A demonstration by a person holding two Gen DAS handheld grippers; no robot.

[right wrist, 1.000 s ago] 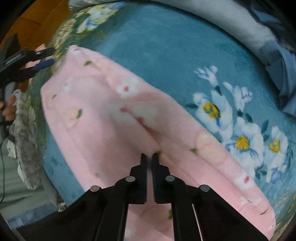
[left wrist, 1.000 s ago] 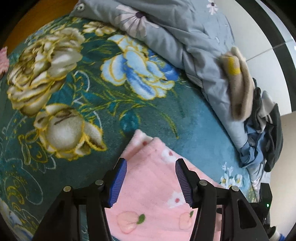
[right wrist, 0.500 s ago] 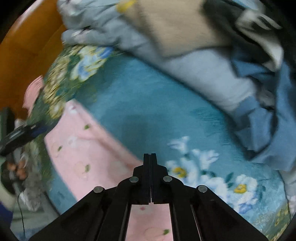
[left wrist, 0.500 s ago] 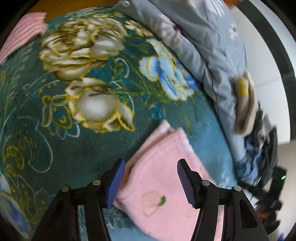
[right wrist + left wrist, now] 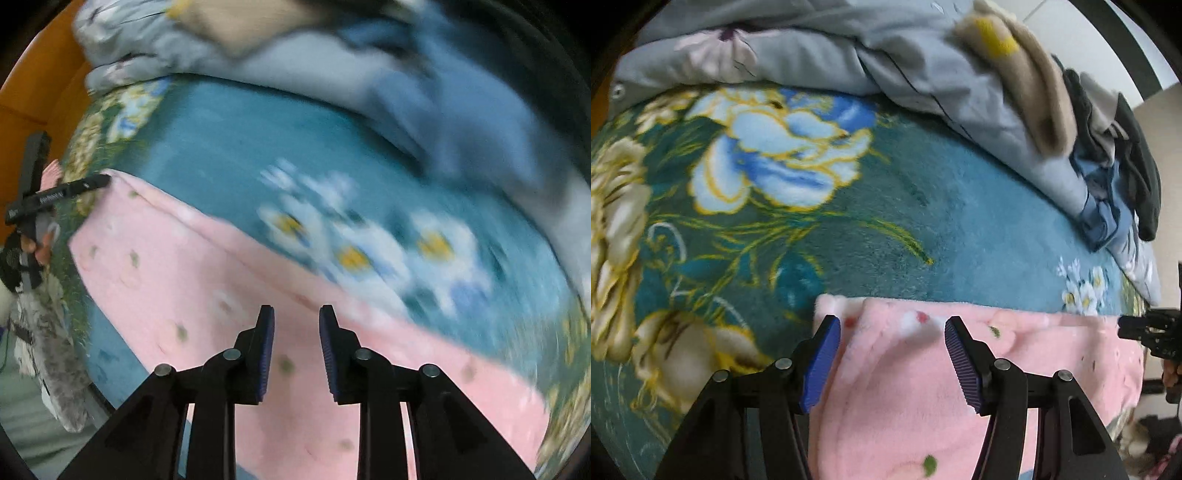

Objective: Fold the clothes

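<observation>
pink fleece garment (image 5: 1015,369) w/ small peach + flower print, folded into a flat rectangular strip, straight far edge, lying on teal floral blanket (image 5: 923,221). Unfolded clothes pile (image 5: 1108,158) heaped behind.

Motion blur smears the clothes pile (image 5: 424,74) and white flowers (image 5: 351,236).

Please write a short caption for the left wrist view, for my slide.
Open left claw above a pink fleece garment on a floral blanket.
</observation>
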